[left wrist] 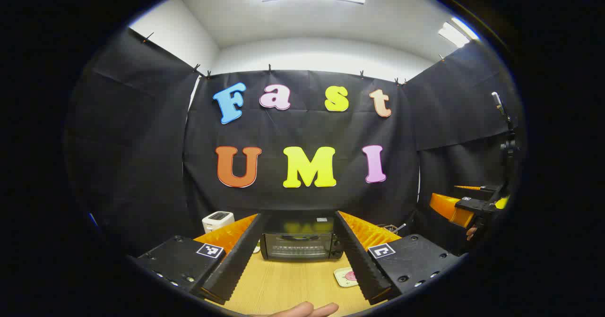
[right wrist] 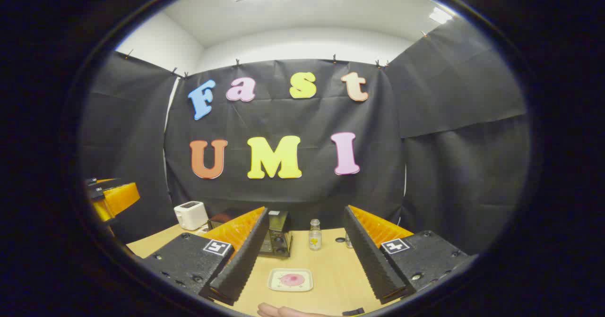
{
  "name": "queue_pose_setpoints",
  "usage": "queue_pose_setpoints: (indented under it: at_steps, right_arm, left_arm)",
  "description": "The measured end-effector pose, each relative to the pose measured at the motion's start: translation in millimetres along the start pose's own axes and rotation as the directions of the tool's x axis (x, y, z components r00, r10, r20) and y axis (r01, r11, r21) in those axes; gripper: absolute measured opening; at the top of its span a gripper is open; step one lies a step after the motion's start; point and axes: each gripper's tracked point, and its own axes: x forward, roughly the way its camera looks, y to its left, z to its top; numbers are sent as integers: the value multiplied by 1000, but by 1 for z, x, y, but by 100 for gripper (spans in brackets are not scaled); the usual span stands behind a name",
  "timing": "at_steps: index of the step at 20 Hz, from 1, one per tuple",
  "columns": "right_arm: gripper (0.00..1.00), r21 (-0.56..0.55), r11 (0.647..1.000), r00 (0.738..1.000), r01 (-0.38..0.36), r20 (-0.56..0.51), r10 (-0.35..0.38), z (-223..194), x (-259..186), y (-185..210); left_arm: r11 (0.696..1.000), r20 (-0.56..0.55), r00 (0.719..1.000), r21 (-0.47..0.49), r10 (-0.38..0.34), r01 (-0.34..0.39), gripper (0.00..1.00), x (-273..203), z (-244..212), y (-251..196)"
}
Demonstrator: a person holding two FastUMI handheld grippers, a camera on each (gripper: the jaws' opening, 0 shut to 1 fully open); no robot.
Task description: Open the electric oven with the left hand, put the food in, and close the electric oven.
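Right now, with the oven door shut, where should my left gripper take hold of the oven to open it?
Probably the top edge of the oven door. The door faces the open left gripper squarely across the table and is closed, so come straight in from the front, fingers over that upper edge, and pull toward you and down. The handle itself is too small to make out.

Oven [left wrist: 300,244] sits at table's [left wrist: 288,284] back at 12 o'clock; plate [left wrist: 345,277] before it at 4 o'clock, toaster [left wrist: 217,221] at 10 o'clock.
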Motion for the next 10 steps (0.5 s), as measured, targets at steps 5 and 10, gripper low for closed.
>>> queue_pose_setpoints:
  at_steps: [5,10]
  right_arm:
    - [96,-28,999,999,-20,39,21,11,-21,3]
    - [96,-18,999,999,-42,4,42,2,-25,1]
  left_arm:
    - [999,30,999,8,35,-35,95,-13,4,12]
    - [999,6,1000,-22,28,-28,95,-10,-5,14]
